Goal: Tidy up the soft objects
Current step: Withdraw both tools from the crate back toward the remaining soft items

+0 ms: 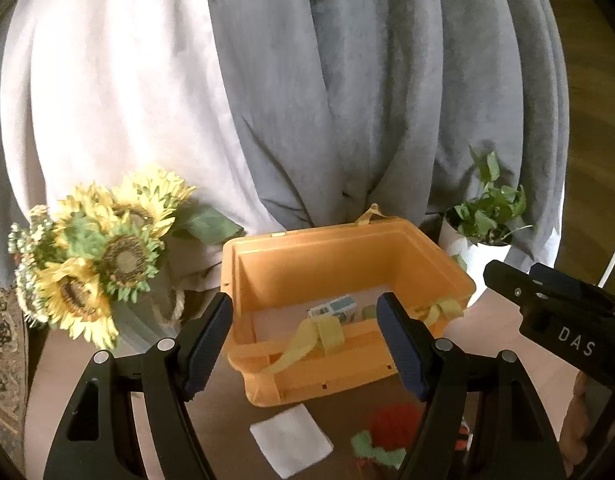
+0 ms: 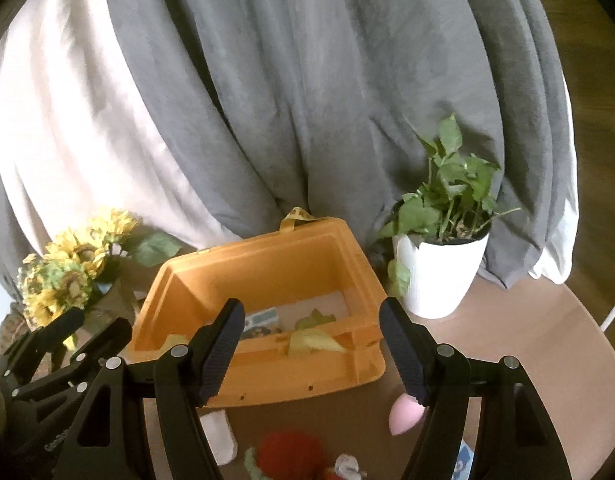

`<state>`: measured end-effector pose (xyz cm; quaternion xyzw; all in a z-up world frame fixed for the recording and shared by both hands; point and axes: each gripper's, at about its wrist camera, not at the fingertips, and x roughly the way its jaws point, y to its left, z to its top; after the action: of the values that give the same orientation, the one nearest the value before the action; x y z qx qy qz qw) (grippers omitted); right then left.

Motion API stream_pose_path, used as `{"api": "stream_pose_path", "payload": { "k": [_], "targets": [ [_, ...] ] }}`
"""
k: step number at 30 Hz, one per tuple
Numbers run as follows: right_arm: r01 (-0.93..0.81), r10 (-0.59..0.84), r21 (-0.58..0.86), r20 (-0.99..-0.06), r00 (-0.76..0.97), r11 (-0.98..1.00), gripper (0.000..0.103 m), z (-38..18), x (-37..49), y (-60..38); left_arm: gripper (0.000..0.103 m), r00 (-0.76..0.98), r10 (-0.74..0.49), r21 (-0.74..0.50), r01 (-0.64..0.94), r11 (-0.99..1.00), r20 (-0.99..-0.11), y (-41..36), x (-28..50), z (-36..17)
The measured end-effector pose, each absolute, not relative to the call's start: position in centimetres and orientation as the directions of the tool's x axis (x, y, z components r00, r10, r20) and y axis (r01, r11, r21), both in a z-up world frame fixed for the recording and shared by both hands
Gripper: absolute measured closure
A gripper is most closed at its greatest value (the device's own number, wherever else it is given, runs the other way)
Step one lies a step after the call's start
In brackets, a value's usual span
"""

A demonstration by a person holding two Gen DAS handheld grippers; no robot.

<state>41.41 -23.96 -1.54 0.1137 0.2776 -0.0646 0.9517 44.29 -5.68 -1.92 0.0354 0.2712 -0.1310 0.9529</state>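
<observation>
An orange plastic bin [image 1: 339, 256] [image 2: 267, 264] stands on the table, with a yellow strap [image 1: 311, 340] over its near wall. Inside lie a small blue-and-white pack [image 1: 333, 307] [image 2: 261, 322] and something green [image 2: 313, 320]. In front of the bin lie a white folded cloth [image 1: 291, 440] [image 2: 219, 432], a red and green knitted toy [image 1: 391, 424] [image 2: 289, 454] and a pink soft egg shape [image 2: 405, 414]. My left gripper [image 1: 305, 344] is open and empty, just before the bin. My right gripper [image 2: 311, 346] is open and empty, also before the bin.
A sunflower bouquet [image 1: 91, 264] [image 2: 71, 276] stands left of the bin. A white pot with a green plant [image 2: 443, 268] [image 1: 479, 236] stands to the right. Grey and white curtains [image 1: 307, 80] hang behind. The round table's edge [image 2: 603, 344] curves at the right.
</observation>
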Motion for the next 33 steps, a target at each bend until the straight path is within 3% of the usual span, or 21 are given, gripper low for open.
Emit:
{"api": "stream_pose_path", "payload": {
  "k": [15, 25, 33],
  "targets": [
    [0.173, -0.100, 0.098, -0.508, 0.855, 0.980, 0.032, -0.6, 35.2, -23.3, 0.029, 0.816, -0.179, -0.001, 0.214, 0.977, -0.550, -5.5, 38.3, -2.1],
    [0.160, -0.037, 0.182, -0.542, 0.840, 0.970, 0.032, -2.0, 33.2, -23.1, 0.029, 0.792, -0.209, 0.009, 0.261, 0.965, -0.573, -4.6, 36.6, -2.4],
    [0.220, -0.071, 0.204, -0.558, 0.827, 0.954, 0.032, -2.7, 32.1, -22.4, 0.029, 0.761, -0.259, 0.014, 0.332, 0.943, -0.594, -3.8, 36.0, -3.2]
  ]
}}
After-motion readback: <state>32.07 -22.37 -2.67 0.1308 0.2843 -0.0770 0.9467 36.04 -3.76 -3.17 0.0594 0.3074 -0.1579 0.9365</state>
